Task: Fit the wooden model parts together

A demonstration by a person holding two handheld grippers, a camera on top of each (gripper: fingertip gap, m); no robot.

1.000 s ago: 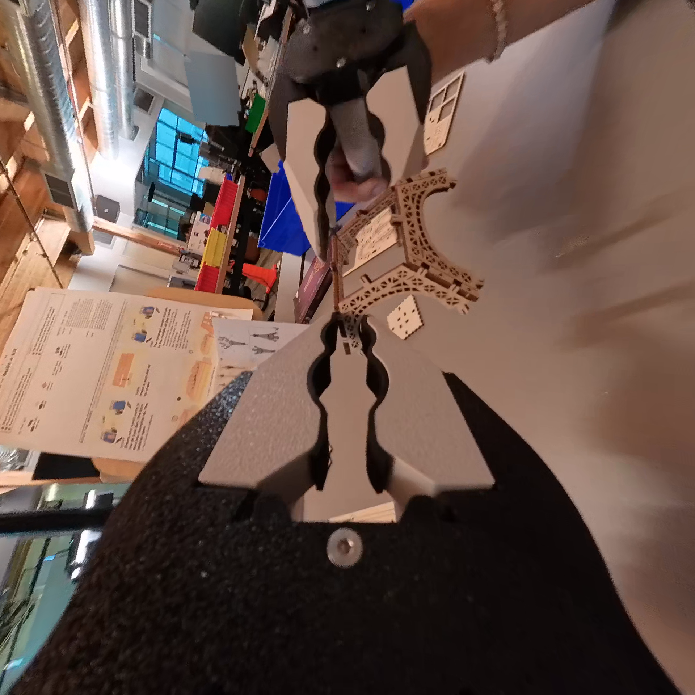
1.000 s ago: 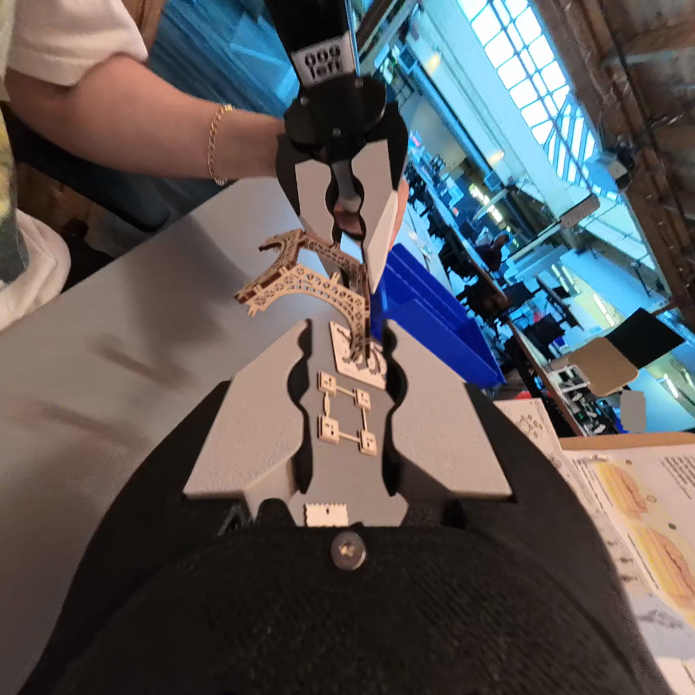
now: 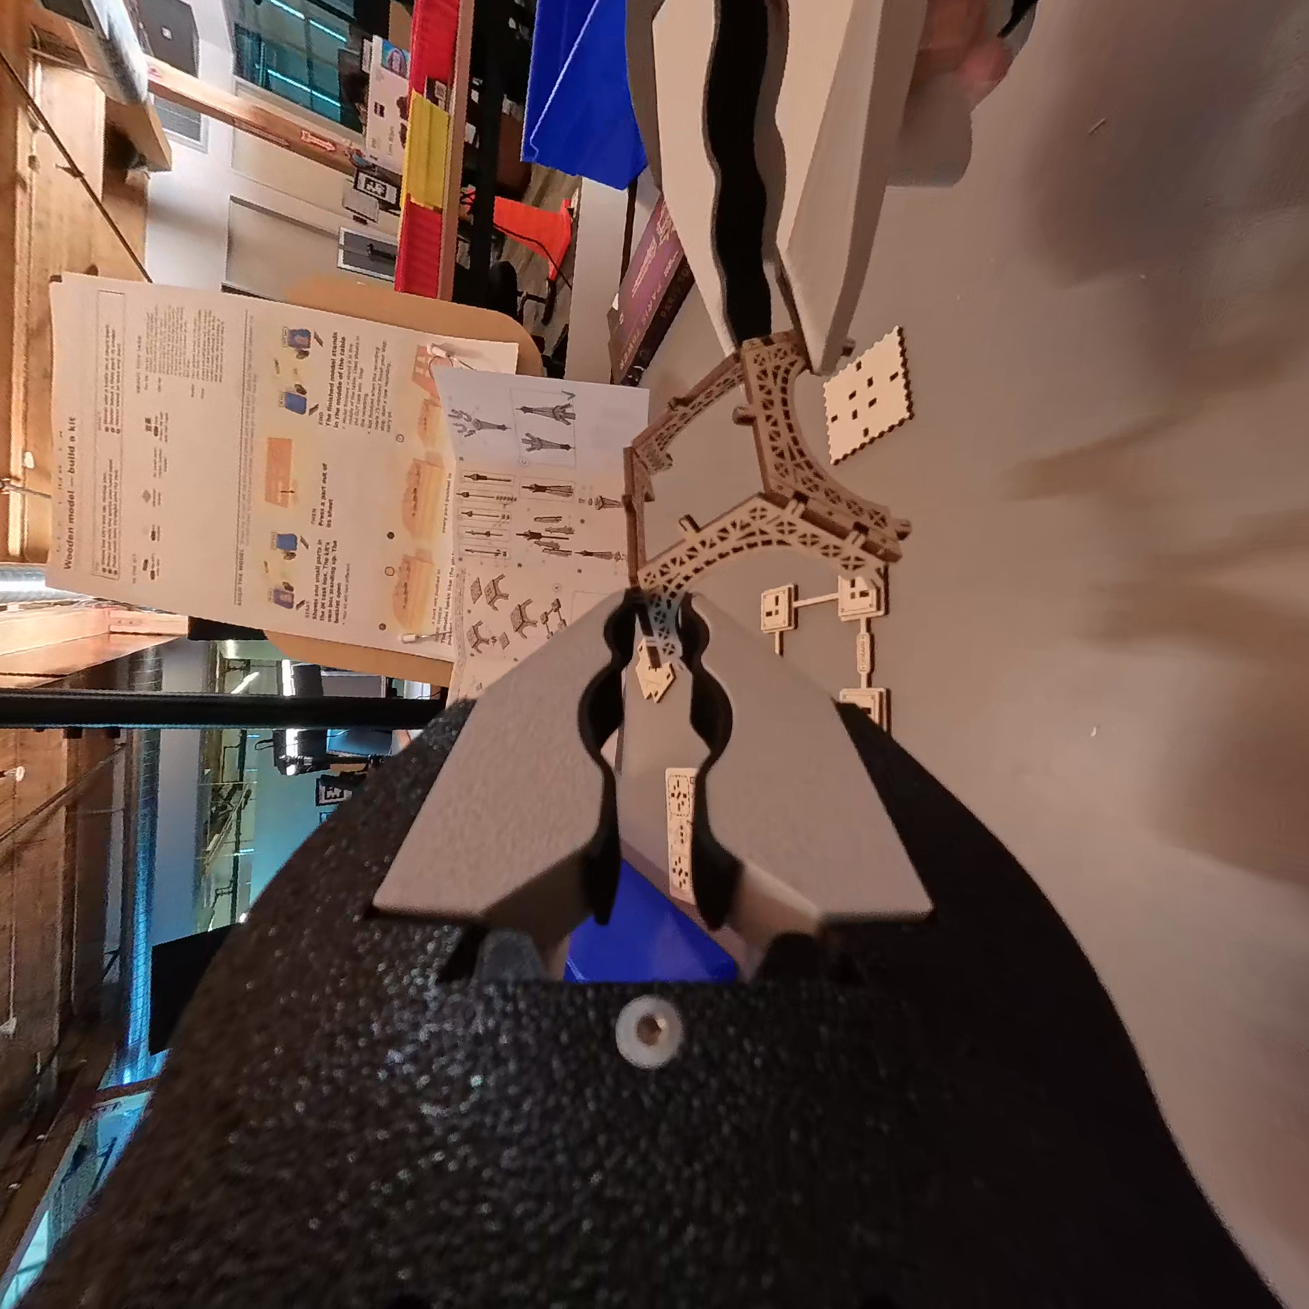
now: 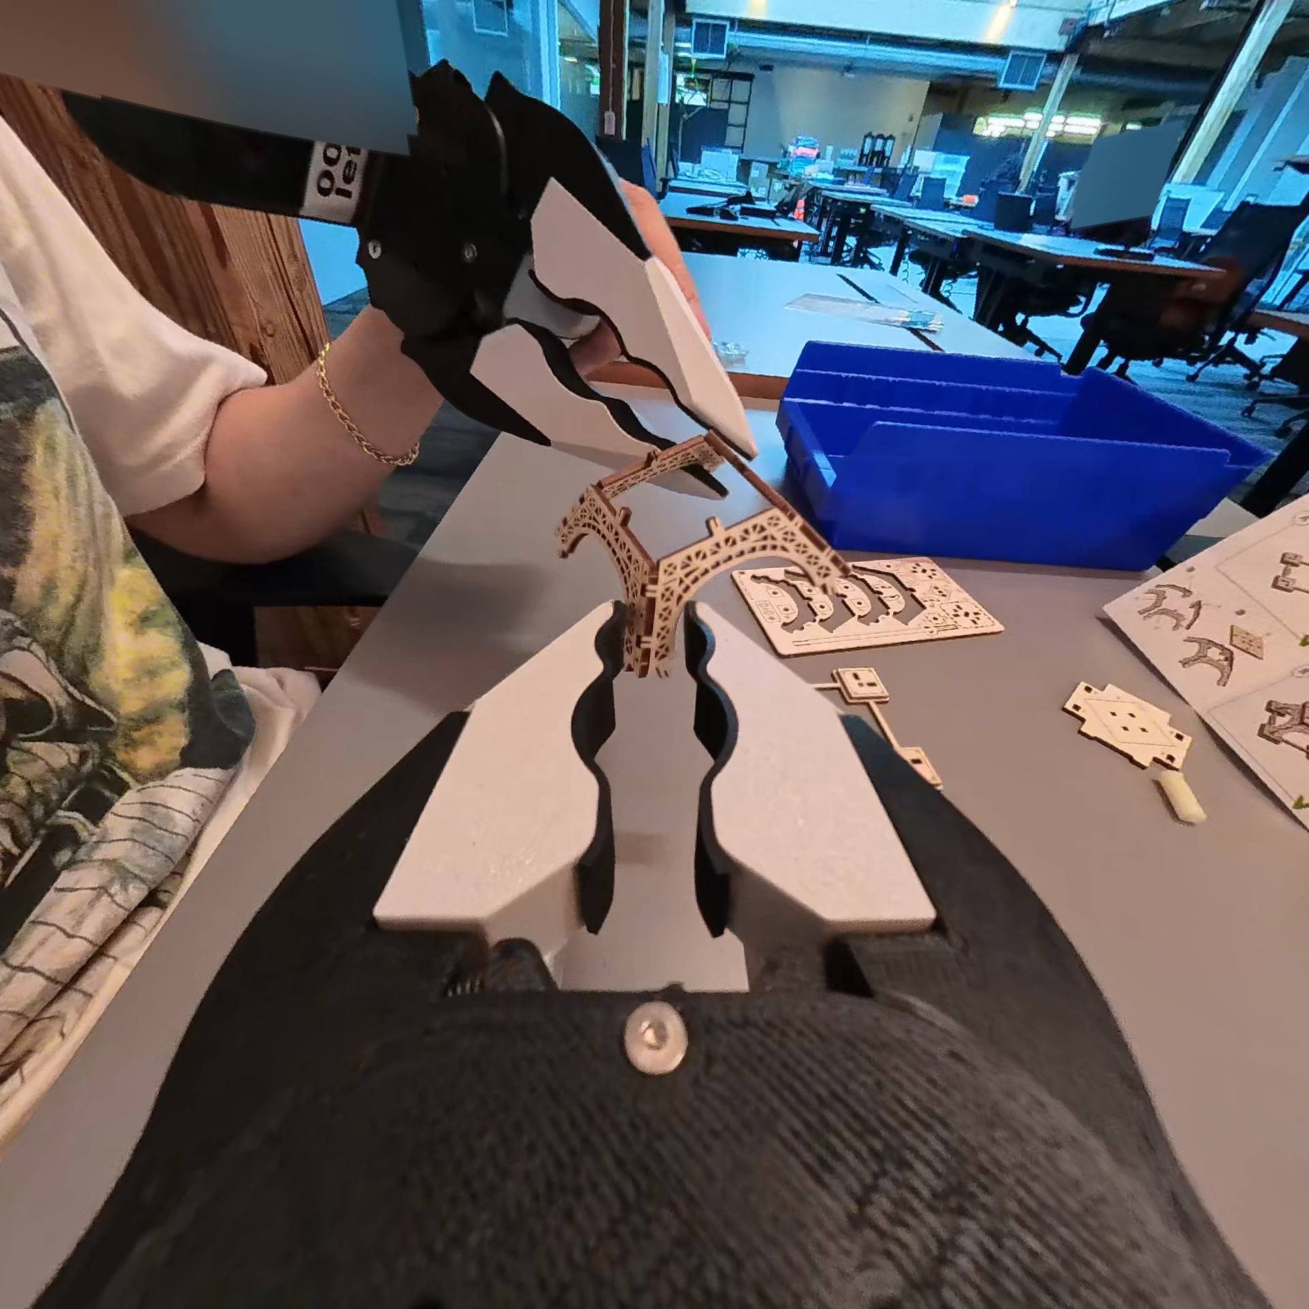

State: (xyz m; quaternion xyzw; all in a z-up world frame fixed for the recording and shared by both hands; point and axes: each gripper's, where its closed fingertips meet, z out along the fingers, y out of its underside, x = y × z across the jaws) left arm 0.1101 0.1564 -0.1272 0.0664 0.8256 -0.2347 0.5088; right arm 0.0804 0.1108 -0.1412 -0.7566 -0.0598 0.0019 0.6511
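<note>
Here both grippers hold the lattice tower base [image 4: 680, 559] in the air above the grey surface [image 4: 1062, 921]. The right gripper [image 4: 648, 630] has its fingers nearly closed on 1 leg of it; the left gripper [image 4: 715, 453] pinches the opposite corner, fingers drawn tight. Below lie a punched wooden sheet [image 4: 864, 602], a small square plate [image 4: 1126, 722] and a strip of joined squares [image 3: 829, 623]. A blue bin [image 4: 1006, 460] sits beyond them.
</note>
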